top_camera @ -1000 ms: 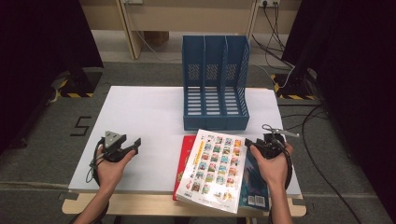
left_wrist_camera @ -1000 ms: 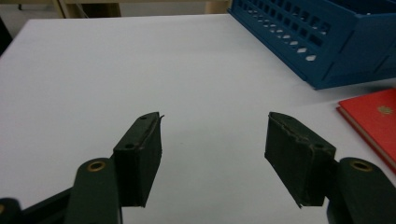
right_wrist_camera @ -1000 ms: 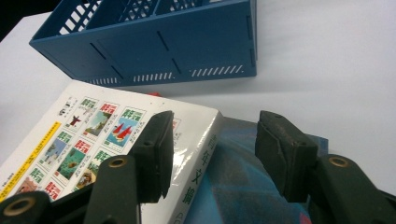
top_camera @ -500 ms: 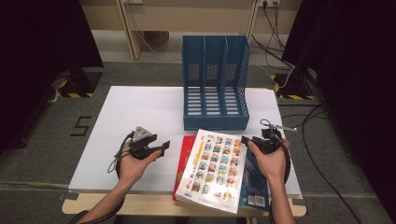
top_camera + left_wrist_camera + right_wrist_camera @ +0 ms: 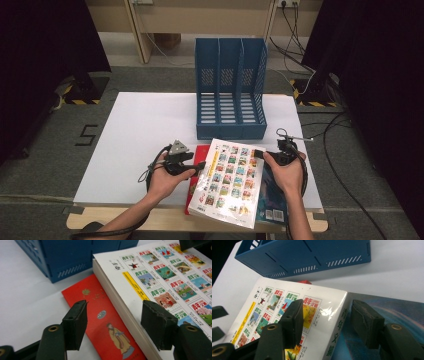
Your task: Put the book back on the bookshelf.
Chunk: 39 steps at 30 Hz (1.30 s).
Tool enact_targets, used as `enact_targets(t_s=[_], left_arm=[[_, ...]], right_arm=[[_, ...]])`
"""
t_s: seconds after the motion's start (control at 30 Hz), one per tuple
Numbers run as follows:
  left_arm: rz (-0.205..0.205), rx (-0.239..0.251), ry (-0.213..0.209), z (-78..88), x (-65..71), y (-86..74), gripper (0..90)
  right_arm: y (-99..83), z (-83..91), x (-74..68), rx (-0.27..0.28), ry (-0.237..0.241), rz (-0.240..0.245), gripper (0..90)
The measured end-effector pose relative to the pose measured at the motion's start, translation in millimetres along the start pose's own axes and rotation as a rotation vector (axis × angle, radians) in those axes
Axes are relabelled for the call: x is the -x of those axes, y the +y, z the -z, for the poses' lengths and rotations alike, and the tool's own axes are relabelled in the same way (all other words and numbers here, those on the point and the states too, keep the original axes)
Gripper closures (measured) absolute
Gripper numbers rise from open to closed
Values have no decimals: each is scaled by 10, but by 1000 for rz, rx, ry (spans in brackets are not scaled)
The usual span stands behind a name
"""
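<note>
**Both grippers close in on the white book**

Left gripper [image 5: 200, 165], jaws spread, straddles the white book's [image 5: 229, 182] left edge above the red book [image 5: 105, 322]. The white book lies before the blue file rack [image 5: 229, 85]. Right gripper [image 5: 258, 154], also released, brackets its spine, likely for lifting.

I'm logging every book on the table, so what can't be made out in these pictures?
- Red book: high view, mostly covered by the white book.
- Blue book: right gripper view, title hidden under the white book.
- White book's small print: too small.
- Blue file rack: left gripper view, top cut off.
</note>
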<state>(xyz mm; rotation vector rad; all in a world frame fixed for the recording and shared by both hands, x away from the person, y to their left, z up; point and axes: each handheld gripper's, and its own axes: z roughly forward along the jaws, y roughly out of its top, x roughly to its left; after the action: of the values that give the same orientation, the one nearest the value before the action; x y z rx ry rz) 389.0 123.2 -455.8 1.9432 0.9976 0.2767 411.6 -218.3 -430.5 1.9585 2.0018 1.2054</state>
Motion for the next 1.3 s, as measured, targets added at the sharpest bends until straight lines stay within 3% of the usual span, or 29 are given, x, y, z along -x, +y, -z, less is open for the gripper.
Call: enact_targets(t_s=[0.2, 0.57, 0.7, 0.8, 0.87, 0.9, 1.07, 1.13, 1.2, 1.23, 1.3], left_arm=[[4, -19, -26, -99, 26, -3, 405], [-6, -40, -47, -136, 47, 13, 492], [-16, -40, -59, -154, 70, 9, 526], [-35, -46, -53, -154, 101, 11, 567], [-40, -49, -47, -152, 106, 7, 579], [-32, -52, -48, -152, 102, 5, 580], [-26, -45, -52, -154, 104, -10, 608], [-26, -48, -55, -153, 100, -10, 608], [-25, -46, -56, -155, 98, -12, 607], [-26, -45, -54, -154, 102, -12, 607], [-32, -43, -50, -154, 106, -13, 608]], right_arm=[[11, -36, 6, -20, 14, -26, 412], [13, -198, 7, -91, 96, -91, 322], [18, -218, 21, -100, 123, -105, 350], [49, -174, -12, -114, 126, -88, 448], [99, -75, -86, -96, 125, -31, 564], [112, -54, -116, -93, 123, -17, 577], [120, -49, -191, -84, 100, 46, 554], [112, -55, -185, -85, 100, 44, 553], [83, -118, -152, -140, 147, -10, 561], [83, -118, -152, -140, 147, -10, 561], [54, -182, -161, -181, 194, -37, 557]])
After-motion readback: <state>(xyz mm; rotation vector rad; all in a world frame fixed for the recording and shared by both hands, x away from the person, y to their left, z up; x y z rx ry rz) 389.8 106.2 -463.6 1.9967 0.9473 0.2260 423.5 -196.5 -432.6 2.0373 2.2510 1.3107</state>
